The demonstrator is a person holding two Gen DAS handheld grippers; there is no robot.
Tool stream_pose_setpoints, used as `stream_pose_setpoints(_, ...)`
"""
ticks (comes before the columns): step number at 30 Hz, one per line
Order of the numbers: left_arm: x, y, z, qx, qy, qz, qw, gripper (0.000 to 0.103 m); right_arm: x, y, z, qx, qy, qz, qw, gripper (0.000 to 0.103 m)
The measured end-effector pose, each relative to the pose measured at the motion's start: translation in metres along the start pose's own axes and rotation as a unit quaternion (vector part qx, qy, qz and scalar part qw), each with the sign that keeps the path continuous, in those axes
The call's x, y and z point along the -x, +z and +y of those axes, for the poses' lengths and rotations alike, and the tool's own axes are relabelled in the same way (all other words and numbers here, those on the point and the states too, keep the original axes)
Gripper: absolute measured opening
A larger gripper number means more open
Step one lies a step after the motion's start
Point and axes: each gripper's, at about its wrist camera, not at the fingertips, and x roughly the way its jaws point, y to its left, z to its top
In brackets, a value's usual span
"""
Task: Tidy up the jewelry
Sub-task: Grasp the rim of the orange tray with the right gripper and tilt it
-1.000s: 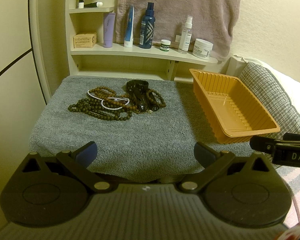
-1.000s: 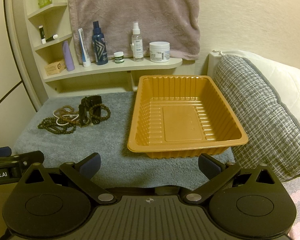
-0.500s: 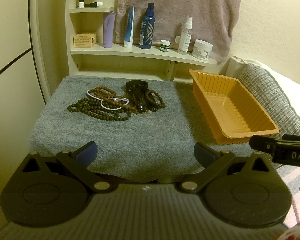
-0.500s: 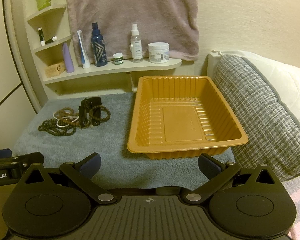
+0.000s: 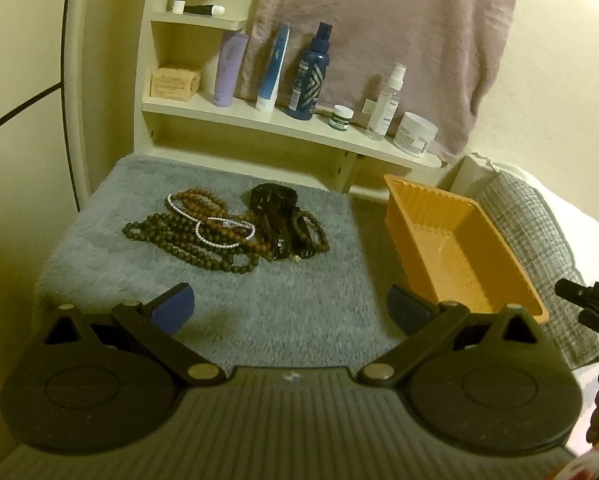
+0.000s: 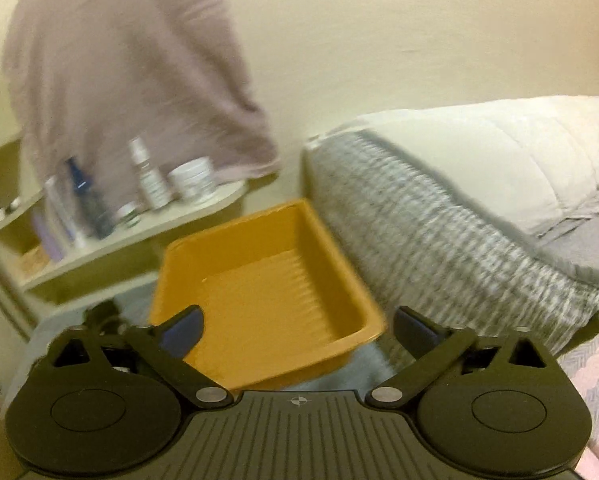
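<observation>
The jewelry pile [image 5: 227,232] lies on the grey fleecy cover of the worktop [image 5: 259,312], at about 11 o'clock from the left hand-held gripper [image 5: 289,306], well apart from its tips; the empty orange tray [image 5: 499,280] stands at 2 o'clock, beside a checked cushion [image 5: 539,232]. The left hand-held gripper is wide open and holds nothing. The right hand-held gripper [image 6: 297,330] faces the tray in a blurred view; its jaws have just been closing a little, yet they stand apart with nothing between them. The pile looks light and limp: dark bead strands [image 5: 179,244], a thin white beaded bracelet [image 5: 223,234] and a stiffer black strap-like piece [image 5: 277,216], all overlapping. Beads are likely to roll and slip between flat pads, and tangled strands may drag neighbours along. Pinching one strand across its cord at a loose outer loop, at the pile's 9 o'clock edge, seems safest.
</observation>
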Motion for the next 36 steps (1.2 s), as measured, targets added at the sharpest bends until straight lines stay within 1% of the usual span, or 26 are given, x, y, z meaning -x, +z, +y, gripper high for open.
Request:
stream_pose_setpoints(1, -0.003, 0.001, -0.001, 0.0, 0.0, 0.001, 1.0, 0.102, -0.006, 0.002, -0.009, -0.01, 0.001, 0.001, 1.0, 0.084)
stream_pose_setpoints(2, -0.006, 0.001, -0.001, 0.0, -0.002, 0.001, 1.0, 0.102, -0.012, 0.003, -0.017, -0.015, 0.002, 0.001, 1.0, 0.083)
stream_pose_setpoints(5, -0.014, 0.0, -0.005, -0.008, -0.004, 0.006, 0.9999, 0.102, -0.031, 0.002, -0.036, -0.027, 0.007, -0.001, 1.0, 0.076)
stream_pose_setpoints(7, -0.02, -0.003, -0.007, -0.013, -0.007, 0.011, 0.9998, 0.102, -0.042, 0.0, -0.046, -0.038, 0.014, 0.004, 0.999, 0.068)
stream_pose_setpoints(8, -0.024, -0.005, -0.008, -0.013, -0.009, 0.015, 0.9998, 0.102, -0.049, -0.001, -0.051, -0.045, 0.02, 0.01, 0.999, 0.065)
stream_pose_setpoints(9, -0.027, -0.006, -0.009, -0.012, -0.012, 0.018, 0.9997, 0.102, -0.054, -0.002, -0.054, -0.049, 0.025, 0.013, 0.998, 0.06)
stream_pose_setpoints(11, -0.032, -0.01, -0.01, -0.002, -0.02, 0.016, 0.9997, 0.102, -0.066, -0.005, -0.06, -0.059, 0.035, 0.022, 0.997, 0.056)
stream_pose_setpoints(16, -0.043, -0.013, -0.014, 0.001, -0.033, 0.023, 0.9992, 0.102, -0.084, -0.011, -0.066, -0.085, 0.055, 0.038, 0.994, 0.041)
stream_pose_setpoints(20, -0.05, -0.014, -0.018, -0.002, -0.035, 0.031, 0.9989, 0.102, -0.092, -0.012, -0.068, -0.105, 0.072, 0.047, 0.991, 0.033)
stream_pose_setpoints(22, -0.053, -0.015, -0.019, -0.003, -0.035, 0.036, 0.9988, 0.102, -0.095, -0.011, -0.067, -0.117, 0.076, 0.049, 0.989, 0.025)
stream_pose_setpoints(23, -0.054, -0.016, -0.019, -0.004, -0.035, 0.037, 0.9987, 0.102, -0.096, -0.011, -0.068, -0.12, 0.079, 0.048, 0.988, 0.023)
stream_pose_setpoints(26, -0.056, -0.017, -0.019, -0.004, -0.034, 0.042, 0.9985, 0.102, -0.096, -0.01, -0.068, -0.12, 0.079, 0.043, 0.989, 0.017)
stream_pose_setpoints(27, -0.057, -0.018, -0.019, -0.006, -0.034, 0.042, 0.9985, 0.102, -0.096, -0.01, -0.068, -0.12, 0.078, 0.042, 0.989, 0.013)
stream_pose_setpoints(30, -0.058, -0.018, -0.017, -0.009, -0.031, 0.042, 0.9986, 0.101, -0.094, -0.006, -0.064, -0.113, 0.076, 0.041, 0.99, 0.009)
stream_pose_setpoints(33, -0.06, -0.017, -0.014, -0.017, -0.025, 0.04, 0.9988, 0.101, -0.088, -0.001, -0.053, -0.08, 0.066, 0.034, 0.994, 0.008)
stream_pose_setpoints(36, -0.062, -0.013, -0.009, -0.038, -0.014, 0.028, 0.9988, 0.098, -0.081, 0.004, -0.037, -0.031, 0.049, 0.022, 0.998, 0.007)
